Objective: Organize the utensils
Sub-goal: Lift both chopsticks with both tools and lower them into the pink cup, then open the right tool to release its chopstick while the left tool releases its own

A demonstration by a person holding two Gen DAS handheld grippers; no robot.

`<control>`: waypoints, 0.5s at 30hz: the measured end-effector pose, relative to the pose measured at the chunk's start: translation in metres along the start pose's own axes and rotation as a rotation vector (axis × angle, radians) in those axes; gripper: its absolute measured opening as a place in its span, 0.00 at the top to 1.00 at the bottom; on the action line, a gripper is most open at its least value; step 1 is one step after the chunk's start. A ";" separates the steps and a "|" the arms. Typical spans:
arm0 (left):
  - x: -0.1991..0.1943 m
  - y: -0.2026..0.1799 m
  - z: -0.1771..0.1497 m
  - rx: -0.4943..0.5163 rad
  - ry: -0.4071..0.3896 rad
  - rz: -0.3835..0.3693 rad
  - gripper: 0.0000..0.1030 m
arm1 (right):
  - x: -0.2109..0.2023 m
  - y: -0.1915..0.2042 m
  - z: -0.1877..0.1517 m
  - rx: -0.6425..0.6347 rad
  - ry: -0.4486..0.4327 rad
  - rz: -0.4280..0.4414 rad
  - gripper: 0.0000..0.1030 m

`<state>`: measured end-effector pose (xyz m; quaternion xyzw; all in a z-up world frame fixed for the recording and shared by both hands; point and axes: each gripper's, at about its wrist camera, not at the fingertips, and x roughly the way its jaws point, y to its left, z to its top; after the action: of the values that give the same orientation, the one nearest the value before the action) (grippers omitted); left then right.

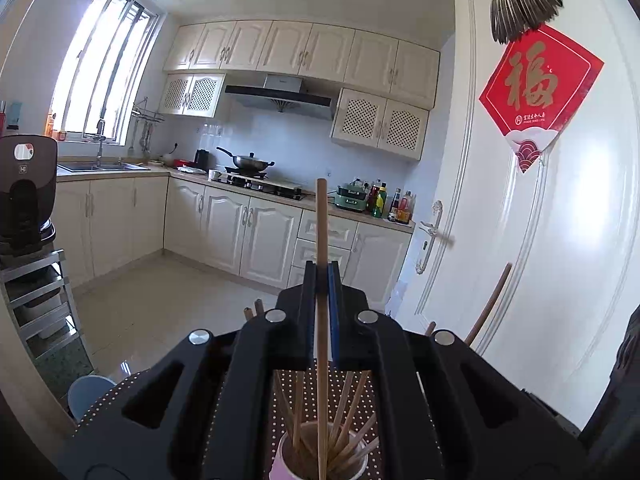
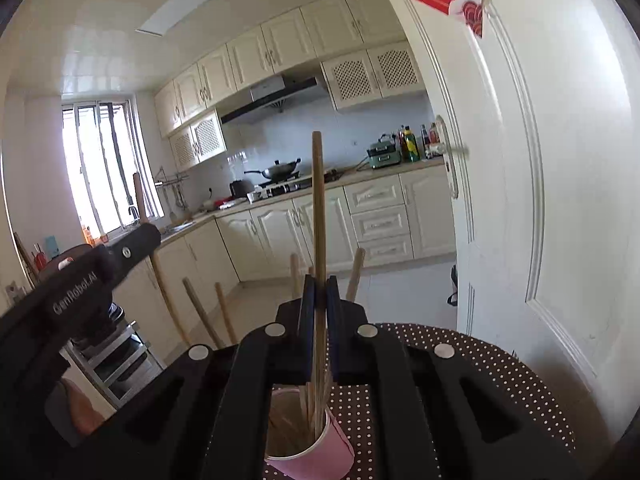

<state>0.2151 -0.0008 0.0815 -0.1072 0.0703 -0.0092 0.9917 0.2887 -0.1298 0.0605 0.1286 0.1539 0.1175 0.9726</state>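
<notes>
Lettering "GenRobot.AI" (white) on left gripper [image 2: 132, 250]

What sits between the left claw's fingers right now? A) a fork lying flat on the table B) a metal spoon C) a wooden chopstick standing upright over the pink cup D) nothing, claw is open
C: in the left wrist view the left claw is shut on a wooden chopstick that runs upright down into the pink cup of chopsticks below.
</notes>
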 end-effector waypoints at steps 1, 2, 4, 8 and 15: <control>0.003 0.000 -0.001 0.002 0.004 -0.004 0.94 | 0.003 -0.001 -0.001 0.002 0.011 0.003 0.96; 0.005 0.000 -0.002 0.003 0.006 -0.007 0.94 | 0.007 -0.003 -0.003 0.004 0.027 0.005 0.96; 0.009 0.002 -0.003 0.000 0.007 0.001 0.94 | 0.013 -0.005 -0.007 0.009 0.045 0.002 0.95; 0.017 0.005 0.000 -0.007 0.032 -0.013 0.94 | 0.021 -0.008 -0.014 0.024 0.076 0.014 0.95; 0.025 0.009 0.004 -0.015 0.053 -0.009 0.94 | 0.026 -0.003 -0.016 0.004 0.093 0.011 0.95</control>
<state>0.2401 0.0080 0.0802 -0.1147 0.0959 -0.0160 0.9886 0.3083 -0.1223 0.0374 0.1257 0.1984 0.1283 0.9635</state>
